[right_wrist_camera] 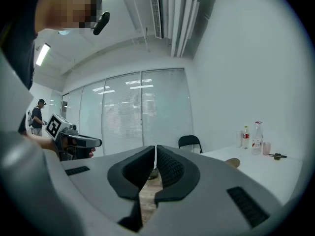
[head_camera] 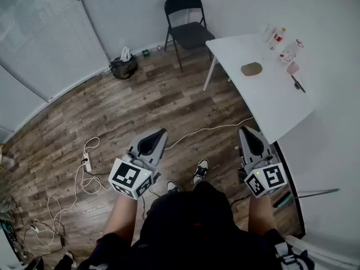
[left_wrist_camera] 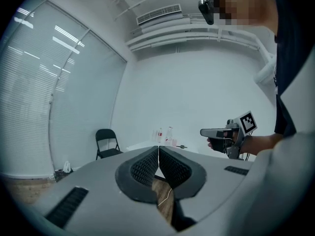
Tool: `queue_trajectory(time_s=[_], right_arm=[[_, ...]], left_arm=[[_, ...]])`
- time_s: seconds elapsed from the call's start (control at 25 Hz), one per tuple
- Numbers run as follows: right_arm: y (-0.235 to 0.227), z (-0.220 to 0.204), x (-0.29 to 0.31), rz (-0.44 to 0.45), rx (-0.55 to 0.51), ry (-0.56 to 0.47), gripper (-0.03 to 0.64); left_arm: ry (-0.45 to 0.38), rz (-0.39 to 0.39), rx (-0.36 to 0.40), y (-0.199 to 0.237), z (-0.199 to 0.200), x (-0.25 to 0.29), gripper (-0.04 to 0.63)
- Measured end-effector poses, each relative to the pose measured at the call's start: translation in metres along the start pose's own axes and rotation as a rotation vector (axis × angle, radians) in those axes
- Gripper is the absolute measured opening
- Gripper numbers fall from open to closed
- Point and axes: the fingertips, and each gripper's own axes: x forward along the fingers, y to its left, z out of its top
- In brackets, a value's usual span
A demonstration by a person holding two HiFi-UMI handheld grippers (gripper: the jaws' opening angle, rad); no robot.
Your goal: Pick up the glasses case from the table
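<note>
View from above of a person standing on a dark wood-plank floor (head_camera: 129,111), holding a grey plastic gripper in each hand. The glasses case (head_camera: 251,68) lies on a white rectangular table (head_camera: 270,103) at the upper right, well ahead of both grippers. It is a smooth, olive-brown oval pod lying flat. Its long axis runs left to right across the picture, with one rounded end towards the table's left edge. In the right gripper view it shows as a low tan oval (right_wrist_camera: 233,162) near the table's near edge.

The left gripper (head_camera: 162,133) has its jaws pressed together, the ribbed black pads meeting tip to tip with nothing between them (left_wrist_camera: 158,151). The right gripper (head_camera: 245,131) is likewise fully closed and empty (right_wrist_camera: 155,151). Both point ahead, roughly level, and each carries a cube with black-and-white square markers.

Beyond the case stand clear bottles (head_camera: 277,36) and a pink cup (head_camera: 292,67), with a thin dark object (head_camera: 298,84) near the table's far edge. A black folding chair (head_camera: 188,22) stands at the table's end, a dark bag (head_camera: 124,66) sits by the wall, and white cable (head_camera: 84,179) loops over the floor.
</note>
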Motion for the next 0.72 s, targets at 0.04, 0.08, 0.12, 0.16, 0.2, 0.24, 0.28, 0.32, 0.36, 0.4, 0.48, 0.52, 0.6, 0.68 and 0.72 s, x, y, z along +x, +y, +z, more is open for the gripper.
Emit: queue_trajectory(time_s=[0.04, 0.08, 0.12, 0.16, 0.2, 0.24, 0.28, 0.32, 0.36, 0.4, 0.48, 0.52, 0.6, 0.68, 0.72], right_arm=[[-0.008, -0.002, 0.003, -0.005, 0.005, 0.002, 0.028], [-0.016, -0.004, 0.006, -0.01, 0.01, 0.005, 0.028], [-0.025, -0.005, 0.009, -0.016, 0.014, 0.008, 0.028], [-0.034, -0.006, 0.013, -0.02, 0.019, 0.009, 0.028], [-0.045, -0.006, 0.018, -0.026, 0.025, 0.01, 0.028], [-0.059, -0.006, 0.023, -0.033, 0.031, 0.012, 0.028], [-0.074, -0.007, 0.028, -0.042, 0.038, 0.013, 0.028], [-0.09, -0.007, 0.034, -0.05, 0.045, 0.011, 0.028], [-0.107, -0.007, 0.04, -0.056, 0.054, 0.008, 0.028], [-0.122, -0.006, 0.047, -0.06, 0.062, 0.004, 0.028], [-0.152, -0.003, 0.059, -0.061, 0.072, -0.001, 0.028], [-0.168, -0.002, 0.063, -0.061, 0.075, -0.001, 0.028], [-0.2, -0.001, 0.071, -0.069, 0.083, 0.002, 0.028], [-0.231, 0.0, 0.076, -0.079, 0.097, 0.006, 0.028], [-0.244, 0.0, 0.078, -0.082, 0.101, 0.008, 0.028]], left_arm=[[0.002, -0.007, 0.002, 0.0, 0.001, 0.009, 0.023], [0.005, -0.013, 0.002, 0.001, 0.001, 0.019, 0.023], [0.009, -0.019, 0.002, 0.002, 0.002, 0.029, 0.023], [0.014, -0.024, 0.001, 0.003, 0.003, 0.039, 0.023], [0.019, -0.028, 0.002, 0.005, 0.005, 0.052, 0.023], [0.024, -0.034, 0.004, 0.006, 0.007, 0.067, 0.023], [0.027, -0.041, 0.01, 0.007, 0.01, 0.084, 0.023], [0.029, -0.049, 0.017, 0.008, 0.013, 0.101, 0.023], [0.03, -0.056, 0.024, 0.008, 0.017, 0.119, 0.023], [0.031, -0.063, 0.028, 0.009, 0.021, 0.137, 0.023], [0.035, -0.071, 0.036, 0.011, 0.028, 0.172, 0.023], [0.036, -0.072, 0.041, 0.01, 0.031, 0.19, 0.023], [0.037, -0.075, 0.05, 0.007, 0.038, 0.223, 0.023], [0.036, -0.078, 0.06, 0.004, 0.046, 0.252, 0.023], [0.034, -0.078, 0.064, 0.002, 0.049, 0.264, 0.023]])
